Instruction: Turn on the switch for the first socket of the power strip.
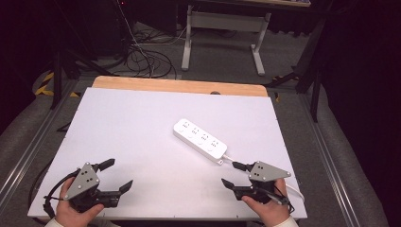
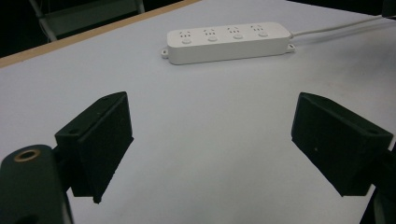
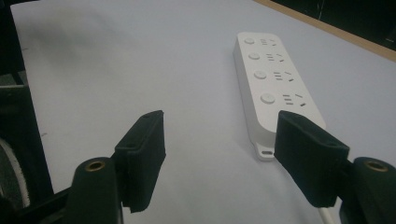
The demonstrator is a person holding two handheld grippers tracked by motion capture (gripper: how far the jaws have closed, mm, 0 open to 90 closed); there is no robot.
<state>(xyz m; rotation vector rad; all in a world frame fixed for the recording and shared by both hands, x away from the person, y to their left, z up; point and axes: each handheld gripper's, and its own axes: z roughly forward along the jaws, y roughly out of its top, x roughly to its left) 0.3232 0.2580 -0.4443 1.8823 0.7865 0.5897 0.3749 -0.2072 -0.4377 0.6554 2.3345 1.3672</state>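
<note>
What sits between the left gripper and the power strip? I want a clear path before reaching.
Nothing: in the high view, only bare white table lies between the open left gripper and the power strip.

Smooth plastic power strip (image 1: 199, 138) (matt)

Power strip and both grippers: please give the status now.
Left gripper open, empty, at the near left. Right gripper open, empty, beside the strip's cable end. Power strip flat on the white table, untouched. Nothing in the way.
</note>
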